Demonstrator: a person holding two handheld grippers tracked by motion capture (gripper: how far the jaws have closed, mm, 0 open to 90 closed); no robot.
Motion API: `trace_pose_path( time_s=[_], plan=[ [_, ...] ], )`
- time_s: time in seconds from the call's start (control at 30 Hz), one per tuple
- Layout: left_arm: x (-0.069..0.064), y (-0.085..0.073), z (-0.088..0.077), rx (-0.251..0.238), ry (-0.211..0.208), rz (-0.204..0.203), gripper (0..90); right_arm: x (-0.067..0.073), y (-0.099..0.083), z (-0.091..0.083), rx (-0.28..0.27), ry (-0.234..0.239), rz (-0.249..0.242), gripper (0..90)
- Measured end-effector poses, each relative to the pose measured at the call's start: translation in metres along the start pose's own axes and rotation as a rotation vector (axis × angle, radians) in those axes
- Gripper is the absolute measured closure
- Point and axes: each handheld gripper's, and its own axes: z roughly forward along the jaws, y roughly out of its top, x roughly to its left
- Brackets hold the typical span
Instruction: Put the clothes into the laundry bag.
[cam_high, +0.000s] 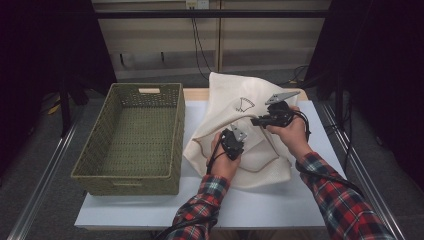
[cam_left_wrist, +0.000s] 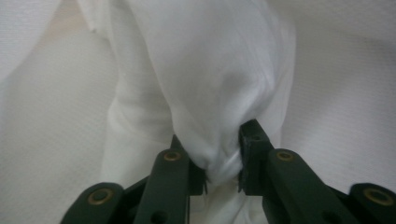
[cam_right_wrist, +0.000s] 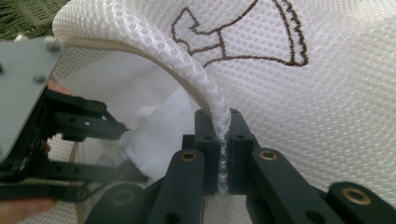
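A green woven basket (cam_high: 131, 140) stands at the left end of the white tabletop (cam_high: 270, 202), well to the left of both grippers and apart from them. Next comes the left gripper (cam_high: 233, 141), held in the person's left hand (cam_high: 223, 161) at the end of a red plaid sleeve (cam_high: 200, 207); it sits over the front middle of a cream mesh laundry bag (cam_high: 235, 107) that lies heaped on the tabletop to the right of the basket. In the left gripper view its jaws are nearly closed on a bunched fold of thin white cloth (cam_left_wrist: 210, 93), which bulges up from between the pads; the cloth sits inside the folds of the mesh bag, which spreads behind and to both sides of this gripper. Up and to the right of it, close by, the right gripper (cam_high: 256, 121) is held in the right hand (cam_high: 290, 132), pointing left toward the bag's middle. In the right gripper view its jaws are clamped tight on the bag's thick trimmed edge (cam_right_wrist: 205, 88), which arches up and away to the left from the pads, with a brown embroidered emblem (cam_right_wrist: 243, 35) on the mesh just above.
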Motion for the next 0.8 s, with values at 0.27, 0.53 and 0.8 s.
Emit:
trace_pose_path(
  time_s=[0.27,0.53,0.8],
  plan=[
    [0.033,0.006,-0.009,-0.009,0.096,-0.043,78.8,0.003,0.001,-0.006,-0.012,0.015,0.004,86.7],
    [0.03,-0.001,-0.015,-0.05,-0.011,-0.146,63.0,0.011,0.003,-0.005,-0.004,0.045,-0.019,86.6],
    [0.028,-0.004,-0.032,-0.108,-0.06,-0.186,36.1,0.016,0.0,-0.008,-0.011,0.075,-0.016,86.4]
  ],
)
